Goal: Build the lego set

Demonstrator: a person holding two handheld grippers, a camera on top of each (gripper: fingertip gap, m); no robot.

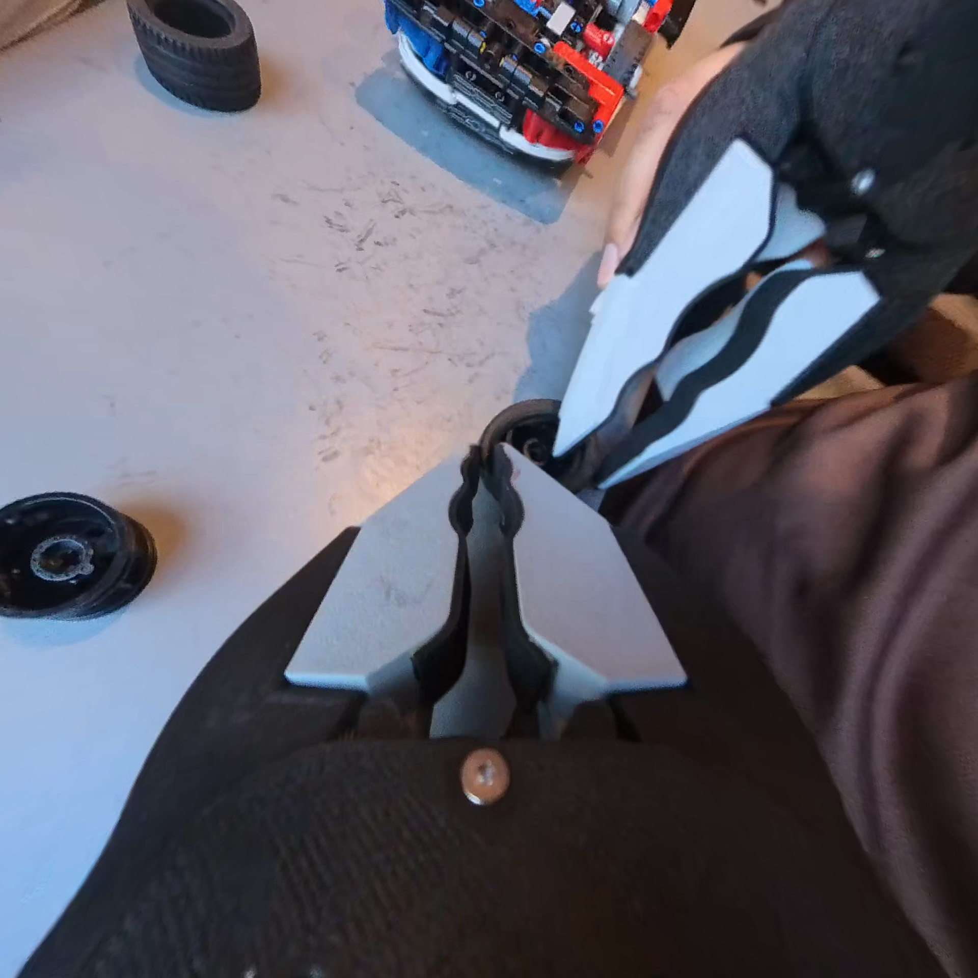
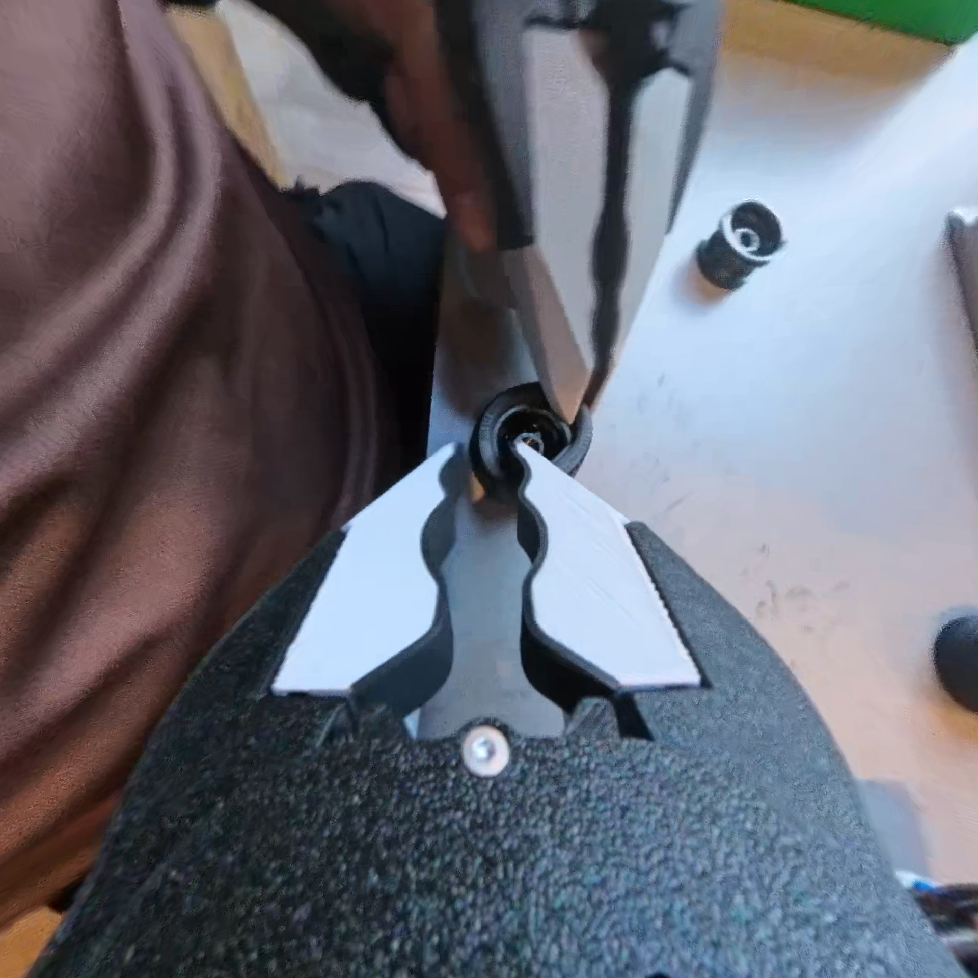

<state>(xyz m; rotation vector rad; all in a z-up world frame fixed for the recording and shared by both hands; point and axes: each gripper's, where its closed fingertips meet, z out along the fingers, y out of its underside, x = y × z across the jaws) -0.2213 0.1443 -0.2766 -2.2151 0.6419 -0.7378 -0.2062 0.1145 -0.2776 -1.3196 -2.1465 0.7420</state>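
Observation:
A small black tyre (image 1: 521, 426) with a wheel hub inside it is held above the grey table's near edge, between both grippers. My left gripper (image 1: 487, 465) is shut on the tyre's rim. My right gripper (image 2: 489, 463) is shut on the opposite wall of the same tyre (image 2: 521, 428), with one finger inside the ring and one outside. In the left wrist view, the right gripper (image 1: 579, 465) comes in from the upper right. In the right wrist view, the left gripper (image 2: 579, 394) comes in from above. The partly built Lego car (image 1: 529, 69), blue, red, black and white, stands at the far side.
A loose black tyre (image 1: 196, 53) lies at the far left. A black wheel rim (image 1: 74, 555) lies at the left, and also shows in the right wrist view (image 2: 741, 246). A person's brown garment (image 1: 794, 635) fills the right side. The grey table (image 1: 264, 317) is scuffed. The grippers are tip to tip, or close to it. The partly built Lego car (image 1: 529, 69) is about 20 centimeters from both grippers' fingertips.

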